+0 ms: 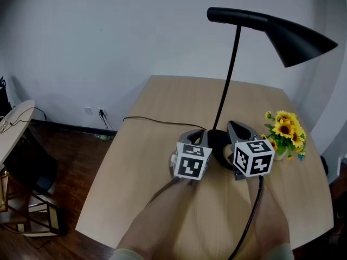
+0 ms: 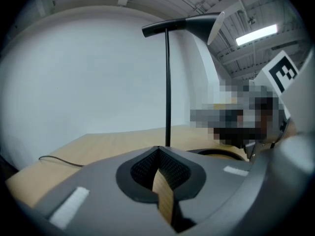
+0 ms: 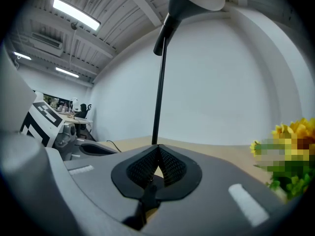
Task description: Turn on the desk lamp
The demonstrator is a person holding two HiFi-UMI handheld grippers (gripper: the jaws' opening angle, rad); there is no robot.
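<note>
Left hand-held gripper [image 1: 199,135] sits low over the light wooden counter [image 1: 135,188], just left of the lamp's round black base [image 1: 218,145]. Its own view shows the two grey jaws pressed together at the tips [image 2: 158,149]. Only bare counter wood shows in the slit below them, and nothing is pinched.

Right hand-held gripper [image 1: 233,127] sits just right of the same base, level with the left one. Its jaws likewise meet at the tips [image 3: 157,147]. A dark shape shows low in the gap behind them, and what it is cannot be made out.

Black desk lamp with thin straight stem and cone shade [image 1: 295,39] stands upright near the middle of the counter. Its base lies between the two grippers and its shade reaches out to the right, high above them. Each gripper view has the stem rising straight ahead of the closed tips [image 2: 168,82] [image 3: 158,92].

Thin black cord [image 1: 157,121] runs from the base leftward across the counter to its left edge.

Small bunch of yellow sunflowers with green leaves [image 1: 286,130] stands near the right gripper, on its right.

Both forearms enter from the bottom of the head view.
</note>
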